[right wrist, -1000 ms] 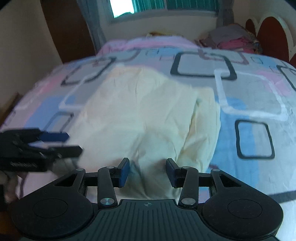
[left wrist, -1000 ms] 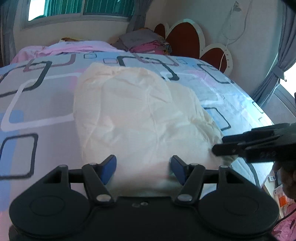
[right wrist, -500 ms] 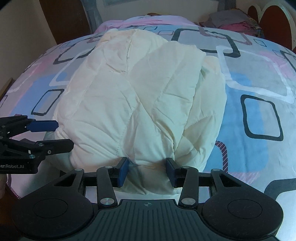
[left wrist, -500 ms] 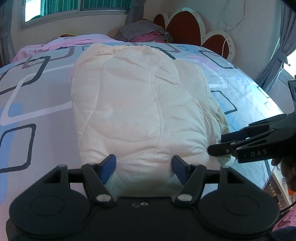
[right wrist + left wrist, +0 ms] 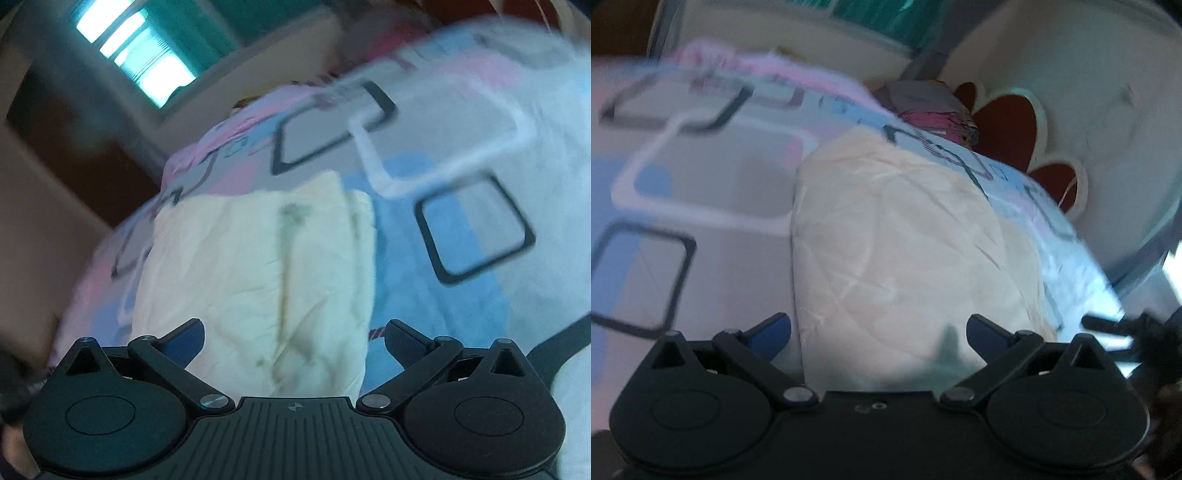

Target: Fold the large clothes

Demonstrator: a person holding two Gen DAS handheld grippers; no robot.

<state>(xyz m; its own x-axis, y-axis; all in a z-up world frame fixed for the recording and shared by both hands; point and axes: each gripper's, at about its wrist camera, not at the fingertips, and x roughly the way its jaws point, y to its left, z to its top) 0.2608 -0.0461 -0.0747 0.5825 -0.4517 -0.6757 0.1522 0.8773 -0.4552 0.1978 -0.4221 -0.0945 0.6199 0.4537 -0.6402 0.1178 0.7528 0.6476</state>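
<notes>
Now we hold both tools low at the near end of the cream padded garment point(image 5: 905, 251), which lies as a folded bundle on the patterned bedspread point(image 5: 701, 206). Our left gripper point(image 5: 879, 330) has its jaws spread wide with nothing between the blue pads; the bundle's near edge sits just ahead of them, filling most of the gap and leaning toward the right pad. Our right gripper point(image 5: 293, 338) is equally wide open and empty, the same bundle directly before it, its right-hand edge stopping just short of the right pad. From either camera the bundle's long axis runs straight away from us toward the headboard point(image 5: 1008, 129), so the near short end is what both tools face. We judge the two about equally near, the left one a little more centred on the cloth. Both frames are blurred, so finer creases cannot be read. A pile of other clothes point(image 5: 931, 107) rests near the headboard.
</notes>
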